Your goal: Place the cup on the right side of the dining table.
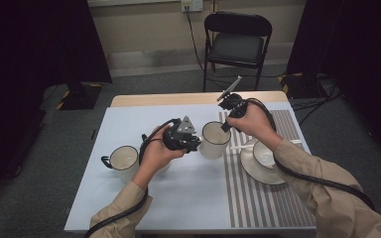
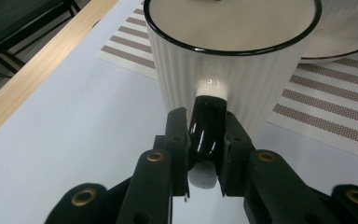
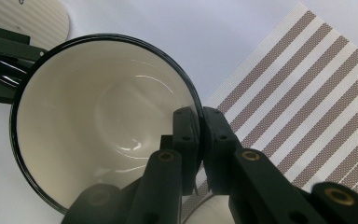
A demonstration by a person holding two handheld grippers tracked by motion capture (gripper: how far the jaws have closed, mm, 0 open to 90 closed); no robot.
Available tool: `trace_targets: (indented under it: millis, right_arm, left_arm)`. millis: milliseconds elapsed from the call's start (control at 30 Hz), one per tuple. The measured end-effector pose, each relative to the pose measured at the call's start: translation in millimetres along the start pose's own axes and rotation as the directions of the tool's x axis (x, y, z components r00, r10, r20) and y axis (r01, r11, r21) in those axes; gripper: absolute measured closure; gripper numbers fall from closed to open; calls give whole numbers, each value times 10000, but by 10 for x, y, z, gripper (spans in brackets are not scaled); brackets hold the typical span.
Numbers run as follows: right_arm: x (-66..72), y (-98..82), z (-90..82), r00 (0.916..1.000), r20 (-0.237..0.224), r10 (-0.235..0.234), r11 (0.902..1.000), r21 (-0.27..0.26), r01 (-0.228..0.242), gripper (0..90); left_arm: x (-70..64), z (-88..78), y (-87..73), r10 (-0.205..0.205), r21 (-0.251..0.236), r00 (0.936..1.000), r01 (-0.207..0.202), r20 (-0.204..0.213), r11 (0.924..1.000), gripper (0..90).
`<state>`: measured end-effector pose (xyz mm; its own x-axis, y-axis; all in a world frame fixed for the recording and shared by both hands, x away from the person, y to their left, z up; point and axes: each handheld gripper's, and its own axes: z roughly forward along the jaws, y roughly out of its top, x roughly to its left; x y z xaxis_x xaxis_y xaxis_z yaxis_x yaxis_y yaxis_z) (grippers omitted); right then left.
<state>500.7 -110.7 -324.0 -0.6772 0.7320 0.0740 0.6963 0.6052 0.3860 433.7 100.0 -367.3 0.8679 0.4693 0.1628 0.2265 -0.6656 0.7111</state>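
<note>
I count two ribbed mugs on the table (image 1: 129,116): one (image 1: 214,140) at the striped placemat's (image 1: 263,198) edge, another (image 1: 124,160) well left of it. One saucer (image 1: 252,171) with one cup (image 1: 264,154) sits on that placemat.

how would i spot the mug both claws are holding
On the pale blue table, look at the left edge of the striped mat. The ribbed cream mug stands there, left of the saucer; unlike the other mug, claws grip its handle and rim.
</note>
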Motion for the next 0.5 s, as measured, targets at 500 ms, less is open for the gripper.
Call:
trace_targets:
  millis: [500]
  right_arm:
    - [-103, 56, 19, 9999, 46, 151, 9999, -39, -151, 850]
  left_arm:
    - [88, 83, 42, 51, 66, 9999, -50, -148, 10000, 770]
